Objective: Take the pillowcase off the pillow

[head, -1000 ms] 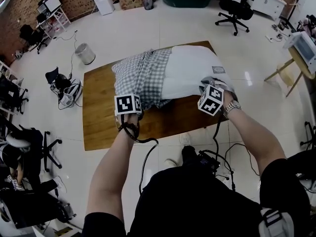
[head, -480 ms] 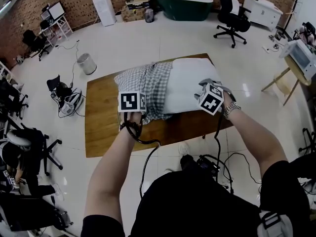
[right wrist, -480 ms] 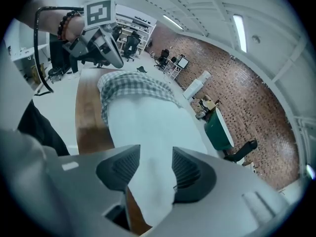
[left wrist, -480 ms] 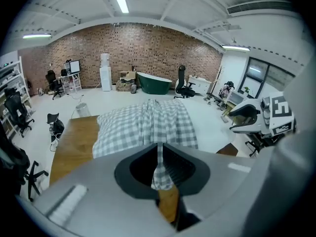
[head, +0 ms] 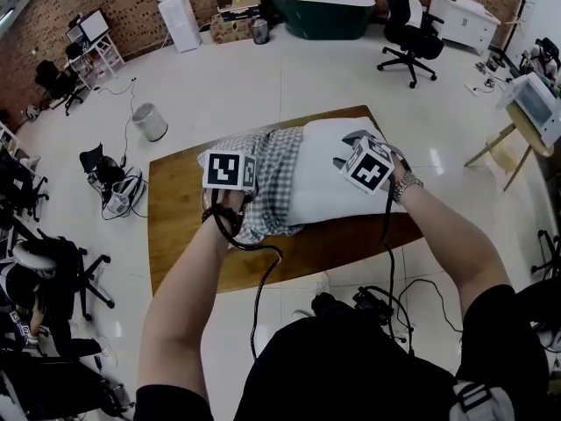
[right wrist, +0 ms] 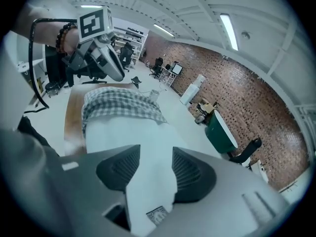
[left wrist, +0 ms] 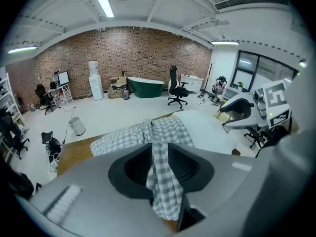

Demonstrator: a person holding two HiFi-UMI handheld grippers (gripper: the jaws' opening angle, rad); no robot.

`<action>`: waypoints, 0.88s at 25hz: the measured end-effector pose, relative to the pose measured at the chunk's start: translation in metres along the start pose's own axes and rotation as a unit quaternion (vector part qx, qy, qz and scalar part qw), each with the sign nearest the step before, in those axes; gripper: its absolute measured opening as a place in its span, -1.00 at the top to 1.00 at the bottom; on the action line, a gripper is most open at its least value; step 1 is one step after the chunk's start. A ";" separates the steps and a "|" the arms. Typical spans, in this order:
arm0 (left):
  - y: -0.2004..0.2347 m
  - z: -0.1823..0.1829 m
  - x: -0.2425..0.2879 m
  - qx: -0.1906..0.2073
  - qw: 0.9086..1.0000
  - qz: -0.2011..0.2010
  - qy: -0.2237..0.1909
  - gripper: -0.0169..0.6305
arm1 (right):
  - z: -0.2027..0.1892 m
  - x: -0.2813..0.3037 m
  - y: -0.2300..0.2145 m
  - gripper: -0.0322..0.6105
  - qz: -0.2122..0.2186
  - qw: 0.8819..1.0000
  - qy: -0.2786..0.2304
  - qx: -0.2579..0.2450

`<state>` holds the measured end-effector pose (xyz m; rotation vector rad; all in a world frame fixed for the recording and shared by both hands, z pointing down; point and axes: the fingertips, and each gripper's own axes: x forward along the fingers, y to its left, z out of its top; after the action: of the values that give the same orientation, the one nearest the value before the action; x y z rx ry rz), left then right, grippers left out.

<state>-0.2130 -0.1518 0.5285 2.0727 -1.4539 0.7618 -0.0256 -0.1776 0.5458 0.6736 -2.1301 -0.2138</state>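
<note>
Mid-strip: your left gripper (left wrist: 159,163) pinches the pillowcase (head: 273,174), your right gripper (right wrist: 154,174) the pillow (head: 329,178), jaws just eased wider. Next, pull them apart.

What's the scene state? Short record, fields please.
surface: wooden table
pillow: white, on the table, mostly uncovered
pillowcase: checked, bunched over the pillow's left end in the head view
left gripper: jaws have just been opening; pads on a pulled-up fold of the pillowcase
right gripper: jaws have just been opening; pads on the pillow's bare corner, near its label
task: unfinished, pillowcase not yet off
</note>
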 end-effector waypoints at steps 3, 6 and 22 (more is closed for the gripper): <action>0.006 0.035 0.023 0.016 1.000 -0.005 0.013 0.55 | 0.011 0.018 -0.035 0.26 0.020 1.000 -0.008 0.016; 0.013 0.069 0.050 0.024 0.999 -0.013 0.032 0.51 | 0.023 0.041 -0.070 0.21 0.048 0.998 -0.014 0.034; 0.064 0.139 0.233 0.026 0.977 -0.055 0.204 0.35 | 0.028 0.189 -0.182 -0.07 0.231 0.967 0.024 0.108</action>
<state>-0.1871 -0.4218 0.5936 1.8719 -1.0948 1.1130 -0.0675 -0.4347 0.5904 0.2811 -2.2151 0.2902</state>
